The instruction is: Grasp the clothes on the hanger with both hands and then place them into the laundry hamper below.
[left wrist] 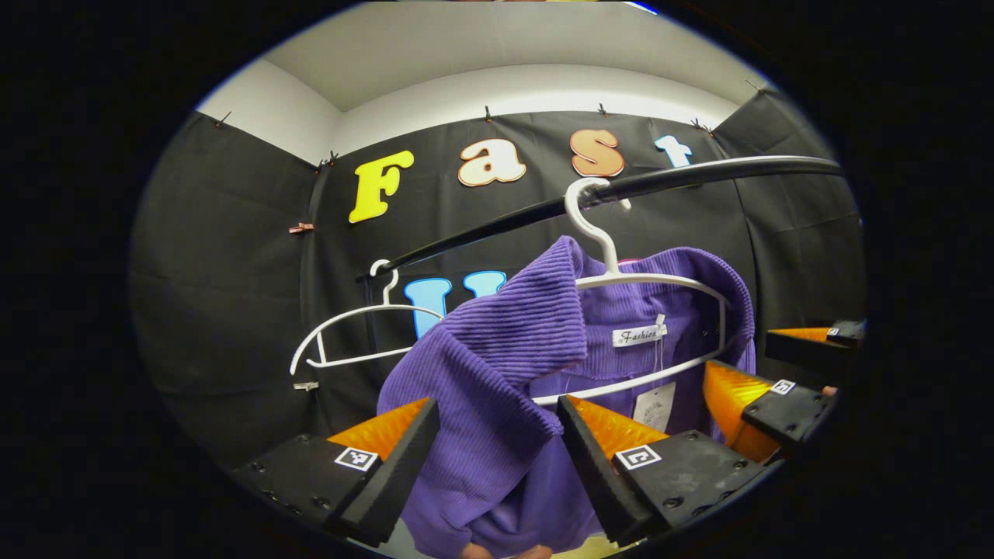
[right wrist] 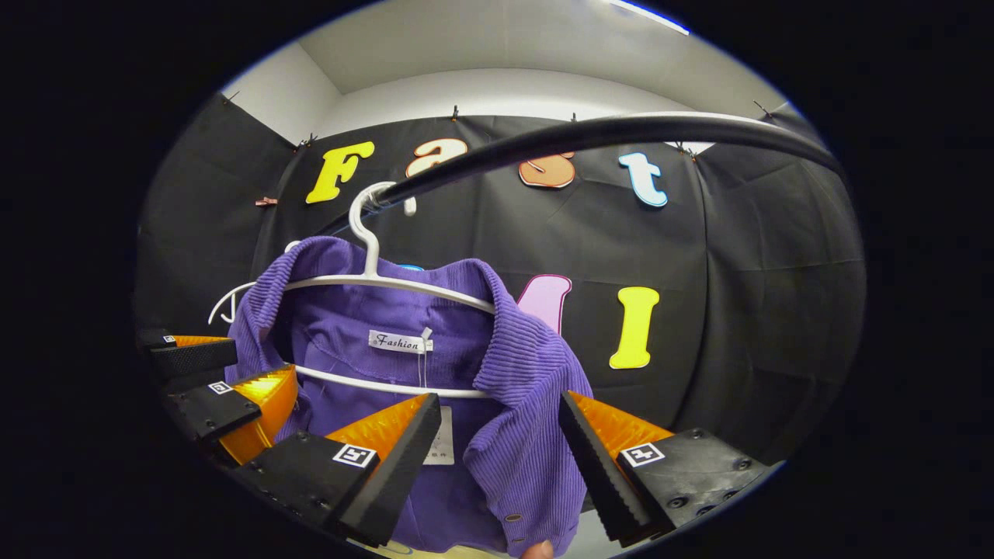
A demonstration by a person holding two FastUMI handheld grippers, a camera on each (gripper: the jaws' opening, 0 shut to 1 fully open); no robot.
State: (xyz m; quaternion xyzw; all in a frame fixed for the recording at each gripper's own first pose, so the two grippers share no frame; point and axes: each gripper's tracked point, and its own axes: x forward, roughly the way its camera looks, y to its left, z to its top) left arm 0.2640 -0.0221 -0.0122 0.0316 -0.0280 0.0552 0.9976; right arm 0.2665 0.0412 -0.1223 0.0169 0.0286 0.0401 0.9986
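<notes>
Black cloth lines the booth on every side, pinned up under a white wall and ceiling, and a black rail [left wrist: 621,186] runs across in front of it. Two white hangers hook over this rail. The nearer hanger [left wrist: 613,272] carries a purple ribbed garment [left wrist: 497,373] with a small sewn label at the neck and a paper tag hanging below it. The farther hanger [left wrist: 349,334] is bare and hangs to the left in the left gripper view.

In the left gripper view, the left tool [left wrist: 497,458] is spread wide, one finger on each side of the garment's folded collar and shoulder; the cloth hangs between the fingers, but they stand apart from it and do not press it. Farther off at the right edge, the other tool shows beside the garment's far shoulder.

In the right gripper view, the right tool [right wrist: 497,458] is likewise wide open, its fingers flanking the garment's other shoulder and front edge, where a button sits near the hem of the placket. The cloth hangs in the gap without being clamped. The left tool shows at the left edge, next to the opposite shoulder.

The garment hangs on its hanger on the rail, between the two tools.
</notes>
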